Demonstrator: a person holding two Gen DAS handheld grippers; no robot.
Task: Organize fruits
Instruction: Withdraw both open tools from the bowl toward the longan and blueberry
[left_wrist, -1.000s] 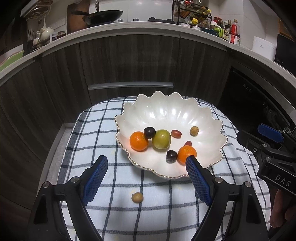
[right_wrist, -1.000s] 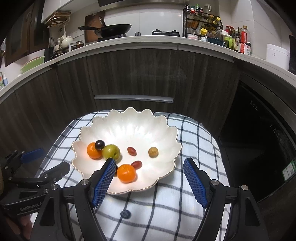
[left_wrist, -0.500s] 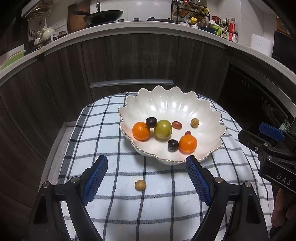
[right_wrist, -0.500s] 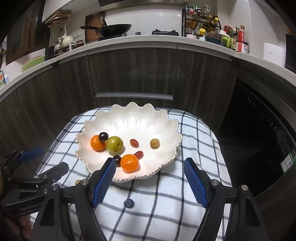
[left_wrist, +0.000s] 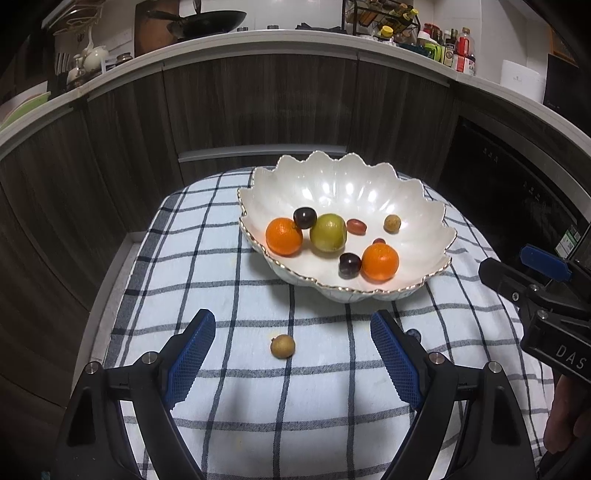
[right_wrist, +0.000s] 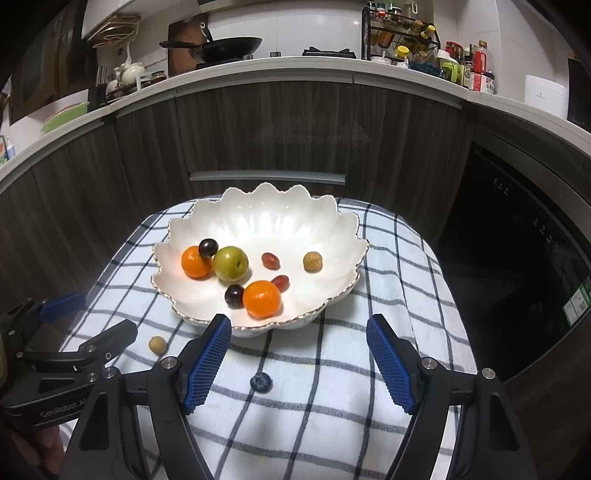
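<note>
While most of the fruit sits in the bowl (right_wrist: 343, 236), two pieces lie loose on the checked cloth (right_wrist: 332, 417) in front of it. Bowl: white, scalloped, gold-edged, wider across than deep in both views. Inside: two oranges (right_wrist: 262, 298), a green fruit (right_wrist: 231, 263), two dark round fruits (right_wrist: 234, 295), two small reddish ones (right_wrist: 270, 260) and a tan one (right_wrist: 312, 261). The near reddish one lies with its long axis slanting toward the bowl's far right.

Loose tan fruit (left_wrist: 282, 346): round, no clear long axis, on the cloth between the blue pads of the left gripper (left_wrist: 291, 358), touching neither. Loose blueberry (right_wrist: 261, 381): on the cloth between the pads of the right gripper (right_wrist: 299, 363), nearer the left pad, its crown facing up.

Both grippers stand released, jaws wide, nothing held, angled down toward the cloth. Each shows at the edge of the other's view. Behind: dark cabinet fronts (right_wrist: 258, 129), counter with a pan (right_wrist: 229, 46).
</note>
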